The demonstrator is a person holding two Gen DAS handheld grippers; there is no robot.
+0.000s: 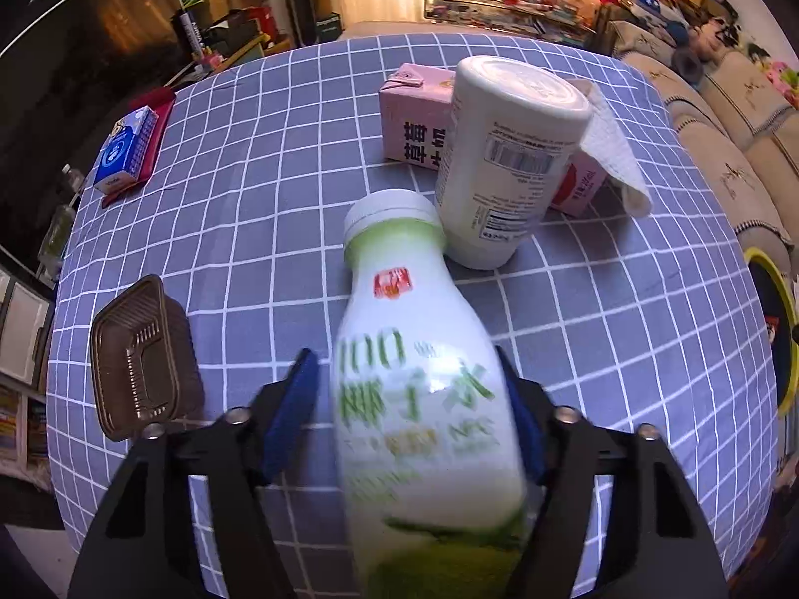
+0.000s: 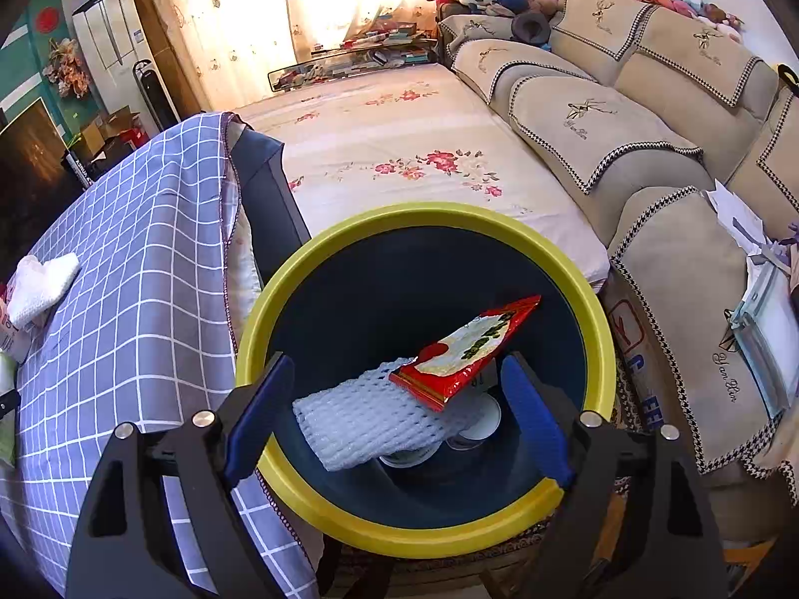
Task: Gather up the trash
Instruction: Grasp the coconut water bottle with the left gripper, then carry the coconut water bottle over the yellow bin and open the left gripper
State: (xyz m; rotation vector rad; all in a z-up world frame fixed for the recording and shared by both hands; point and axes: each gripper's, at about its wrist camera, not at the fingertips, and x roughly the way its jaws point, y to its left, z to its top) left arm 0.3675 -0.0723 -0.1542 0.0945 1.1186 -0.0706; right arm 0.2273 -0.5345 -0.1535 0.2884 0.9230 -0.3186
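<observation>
Two grippers noted. Left gripper (image 1: 414,399): jaws pinching the coconut-water bottle (image 1: 419,379) low on its body, above the bench (image 1: 249,159). Right gripper (image 2: 399,414): jaws spread, empty, over the trash bin (image 2: 424,529). Bottle is best kept clamped firmly until carried over.

A bench (image 1: 239,159) draped in a grey-blue cloth with a white grid carries a blue tissue pack (image 1: 125,152) on a red folder (image 1: 159,122) at its far left edge. A brown ribbed plastic tray (image 1: 142,357) sits near left. Toward the far side stand a pink milk carton (image 1: 414,117), a white cylindrical plastic bottle (image 1: 509,164) leaning before it, and a white paper towel (image 1: 616,149) over the carton.
</observation>
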